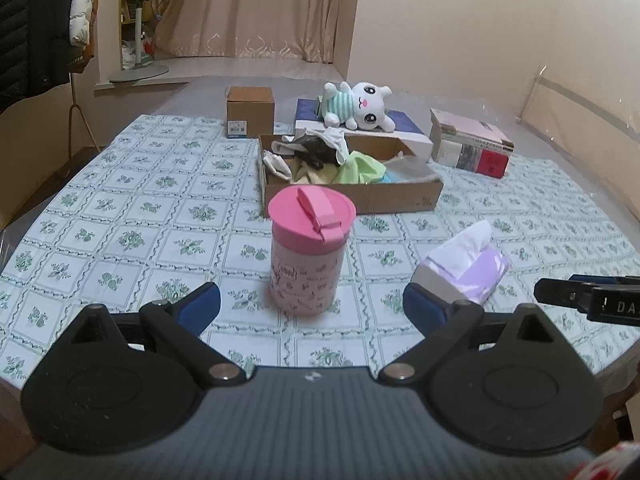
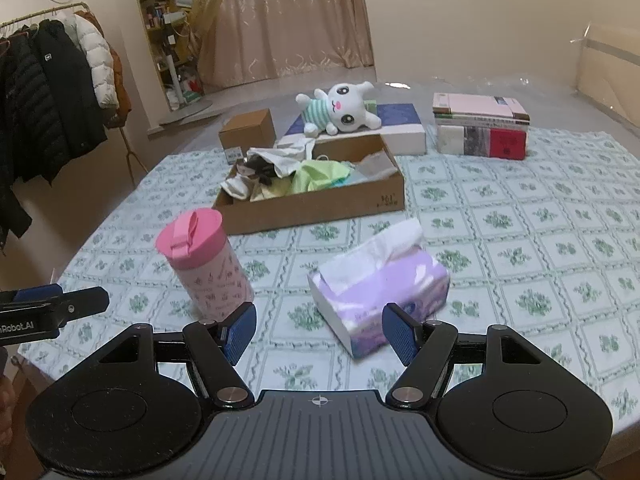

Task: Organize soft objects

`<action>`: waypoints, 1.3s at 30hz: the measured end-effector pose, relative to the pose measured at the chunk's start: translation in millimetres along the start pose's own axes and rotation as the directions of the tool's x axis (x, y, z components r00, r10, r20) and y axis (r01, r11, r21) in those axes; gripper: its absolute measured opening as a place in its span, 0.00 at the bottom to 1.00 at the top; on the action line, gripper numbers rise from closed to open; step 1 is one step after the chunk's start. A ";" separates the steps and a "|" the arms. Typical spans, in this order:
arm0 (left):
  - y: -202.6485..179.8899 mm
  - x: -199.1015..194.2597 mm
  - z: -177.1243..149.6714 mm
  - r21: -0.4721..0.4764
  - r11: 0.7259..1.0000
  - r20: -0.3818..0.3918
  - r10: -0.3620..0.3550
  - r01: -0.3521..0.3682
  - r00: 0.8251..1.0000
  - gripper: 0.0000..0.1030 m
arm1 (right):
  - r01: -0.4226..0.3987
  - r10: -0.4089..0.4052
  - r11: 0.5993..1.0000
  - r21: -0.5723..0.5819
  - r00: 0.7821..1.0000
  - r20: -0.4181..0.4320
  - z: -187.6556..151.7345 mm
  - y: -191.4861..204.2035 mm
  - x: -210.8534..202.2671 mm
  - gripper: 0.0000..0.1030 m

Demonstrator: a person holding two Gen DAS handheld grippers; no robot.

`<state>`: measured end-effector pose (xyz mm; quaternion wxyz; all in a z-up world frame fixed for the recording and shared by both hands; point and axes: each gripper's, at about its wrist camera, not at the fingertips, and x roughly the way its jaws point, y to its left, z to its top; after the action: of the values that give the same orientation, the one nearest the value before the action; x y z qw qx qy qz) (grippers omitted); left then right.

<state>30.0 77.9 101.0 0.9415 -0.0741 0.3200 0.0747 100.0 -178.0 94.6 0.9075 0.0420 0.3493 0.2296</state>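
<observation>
A shallow cardboard box (image 1: 396,196) (image 2: 312,204) on the table holds a heap of cloths and socks (image 1: 320,156) (image 2: 280,172). A white plush rabbit in a striped shirt (image 1: 358,106) (image 2: 340,110) lies on a blue-and-white flat box behind it. A purple tissue pack (image 1: 472,264) (image 2: 380,284) lies on the tablecloth. My left gripper (image 1: 312,306) is open and empty, just in front of a pink lidded cup (image 1: 310,248) (image 2: 204,268). My right gripper (image 2: 320,332) is open and empty, close in front of the tissue pack.
A small brown carton (image 1: 250,114) (image 2: 248,130) stands at the back left. A stack of books (image 1: 472,146) (image 2: 480,128) sits at the back right. Coats hang on a rack (image 2: 52,92) at the left beyond the table edge.
</observation>
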 end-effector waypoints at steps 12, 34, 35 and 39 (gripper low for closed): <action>-9.1 -8.3 -20.0 0.015 1.000 -0.028 0.017 -0.016 0.999 0.95 | 0.007 -0.007 1.000 -0.017 1.000 -0.001 -20.9 9.3 -15.7 0.67; -14.6 -23.5 -37.2 0.036 0.999 -0.029 0.023 -0.022 0.999 0.95 | 0.010 -0.009 0.999 -0.047 1.000 0.007 -34.4 23.8 -29.2 0.67; -14.9 -23.7 -37.4 0.037 0.999 -0.028 0.023 -0.022 0.999 0.95 | 0.010 -0.009 0.999 -0.047 1.000 0.008 -34.3 23.7 -29.6 0.67; -15.9 -24.7 -37.3 0.038 0.999 -0.027 0.018 -0.017 0.999 0.95 | 0.016 -0.015 0.998 -0.055 1.000 0.009 -34.7 25.0 -30.0 0.67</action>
<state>-8.4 53.0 88.4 0.9376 -0.0545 0.3349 0.0761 48.1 -172.0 92.9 0.9116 0.0151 0.3391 0.2319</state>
